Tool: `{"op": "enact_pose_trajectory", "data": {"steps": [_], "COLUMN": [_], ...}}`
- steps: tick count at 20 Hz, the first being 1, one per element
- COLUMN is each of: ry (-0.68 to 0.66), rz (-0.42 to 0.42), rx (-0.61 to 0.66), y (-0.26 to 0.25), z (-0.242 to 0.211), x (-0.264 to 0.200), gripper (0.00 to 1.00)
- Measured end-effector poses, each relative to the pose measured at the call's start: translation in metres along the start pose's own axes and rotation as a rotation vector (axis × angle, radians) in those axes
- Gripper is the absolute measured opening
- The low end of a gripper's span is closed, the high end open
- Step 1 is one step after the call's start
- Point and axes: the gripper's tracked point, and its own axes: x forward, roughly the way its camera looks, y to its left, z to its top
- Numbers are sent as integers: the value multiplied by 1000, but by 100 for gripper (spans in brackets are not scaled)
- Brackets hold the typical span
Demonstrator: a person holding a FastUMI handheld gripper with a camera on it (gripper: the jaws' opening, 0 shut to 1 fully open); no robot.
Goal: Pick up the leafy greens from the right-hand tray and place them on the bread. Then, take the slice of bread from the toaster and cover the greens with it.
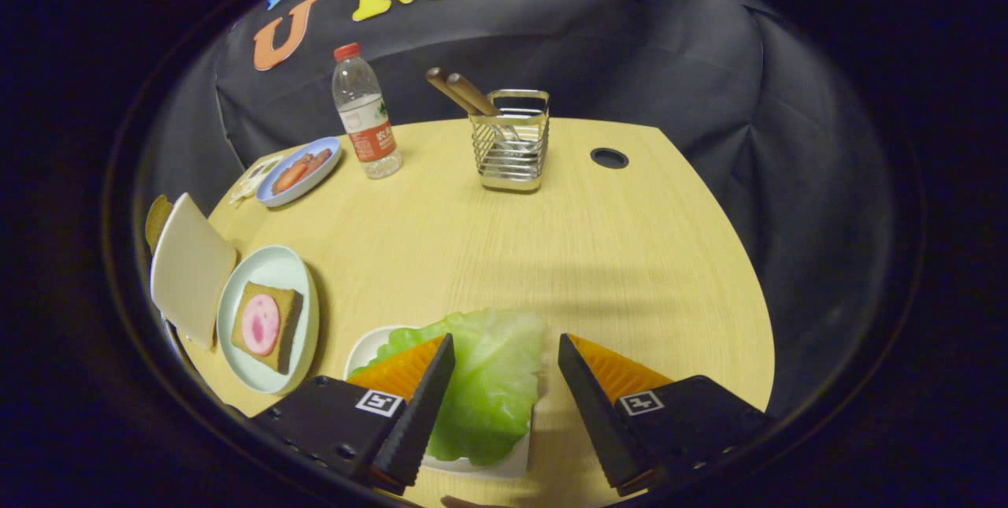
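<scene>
A pale green lettuce leaf [492, 378] lies on a small white tray [367, 346] between my fingers. My gripper [504, 350] is open, one finger on each side of the leaf, neither pressing on it. To the left stands a light round plate [272, 268] holding a brown slice of bread [268, 325] topped with a pink round of meat. Further left a white bread slice [189, 268] sticks up at a tilt, with the toaster under it mostly hidden.
At the back of the wooden table [567, 256] stand a water bottle [365, 114] and a wire holder [512, 142] with wooden-handled utensils. A blue plate [299, 171] with food sits back left. A round cable hole [609, 157] is back right.
</scene>
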Motion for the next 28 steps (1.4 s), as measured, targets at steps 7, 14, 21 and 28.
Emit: {"op": "enact_pose_trajectory", "data": {"steps": [7, 14, 21, 28], "ry": [79, 87, -20, -81], "rz": [-9, -69, -115, -168], "rx": [50, 40, 23, 32], "y": [5, -6, 6, 49], "z": [-7, -9, 13, 25], "x": [0, -11, -64, -110], "gripper": [40, 1, 1, 1]}}
